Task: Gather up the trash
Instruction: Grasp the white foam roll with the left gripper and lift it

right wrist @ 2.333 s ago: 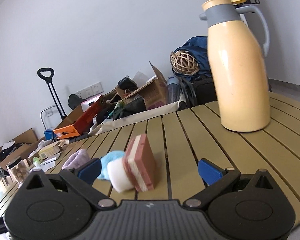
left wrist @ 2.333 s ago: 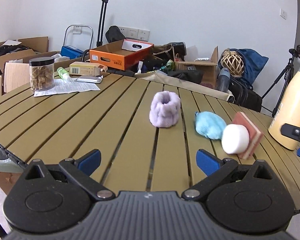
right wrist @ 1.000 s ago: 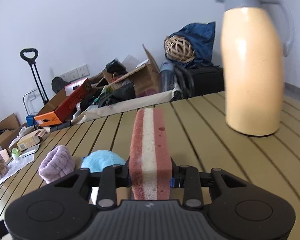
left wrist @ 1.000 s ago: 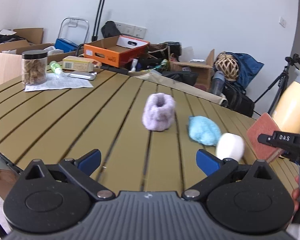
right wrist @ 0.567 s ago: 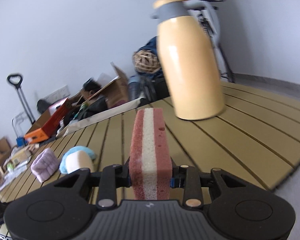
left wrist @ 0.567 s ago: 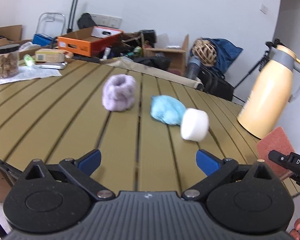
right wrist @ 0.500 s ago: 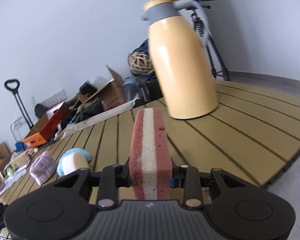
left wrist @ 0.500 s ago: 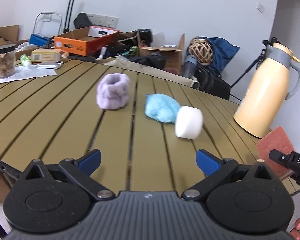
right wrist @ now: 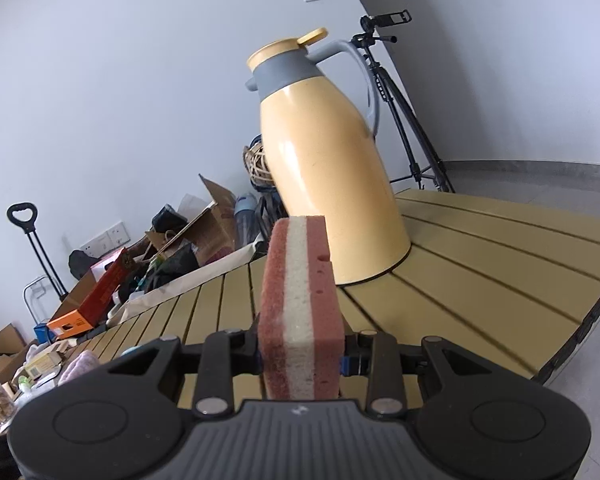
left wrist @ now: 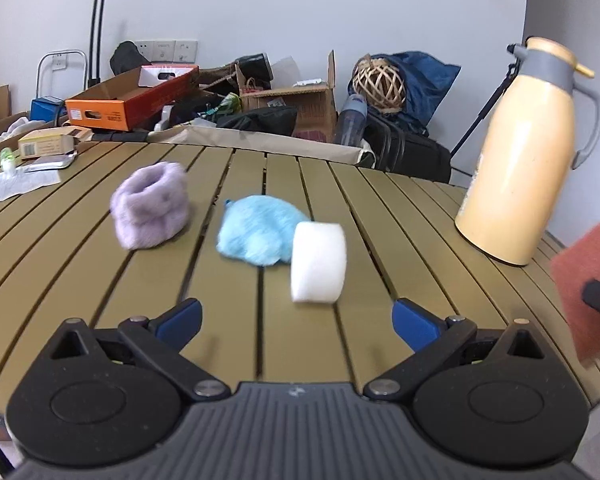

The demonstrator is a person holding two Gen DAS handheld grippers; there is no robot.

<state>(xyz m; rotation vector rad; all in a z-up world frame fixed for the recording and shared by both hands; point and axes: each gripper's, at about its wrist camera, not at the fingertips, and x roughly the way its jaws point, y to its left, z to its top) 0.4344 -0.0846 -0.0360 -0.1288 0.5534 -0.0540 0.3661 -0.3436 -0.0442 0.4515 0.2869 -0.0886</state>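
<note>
Olive-green slats make up the round bench (left wrist: 80,264), which fills most of both views. Beyond its far edge the floor along the white wall is heaped with cardboard boxes (left wrist: 296,108), an orange box (left wrist: 128,102) and a dark blue bag (left wrist: 424,80) with a woven rattan ball (left wrist: 378,82) in front of it. A black tripod (right wrist: 404,112) stands in the far right corner.

On the right part of the bench stands a tall cream-yellow thermos jug (left wrist: 528,156) with a grey collar and handle, upright on its base. Near the middle lie three soft pieces: a lilac fluffy cuff (left wrist: 152,206) to the left, a sky-blue fluffy lump (left wrist: 256,230) to its right, and a white foam cylinder (left wrist: 319,268) lying on its side, touching the blue lump's near right edge.

The left gripper (left wrist: 296,320) hovers low over the near edge of the bench with its blue-tipped fingers spread wide and nothing between them; the white cylinder lies just beyond their tips.

The right gripper (right wrist: 300,354) pinches a sponge (right wrist: 300,312), brick-red on both faces with a pale layer through the middle, held on edge and clear of the bench, in front of the jug. From the left gripper's camera that sponge shows as a blurred red slab at the far right.
</note>
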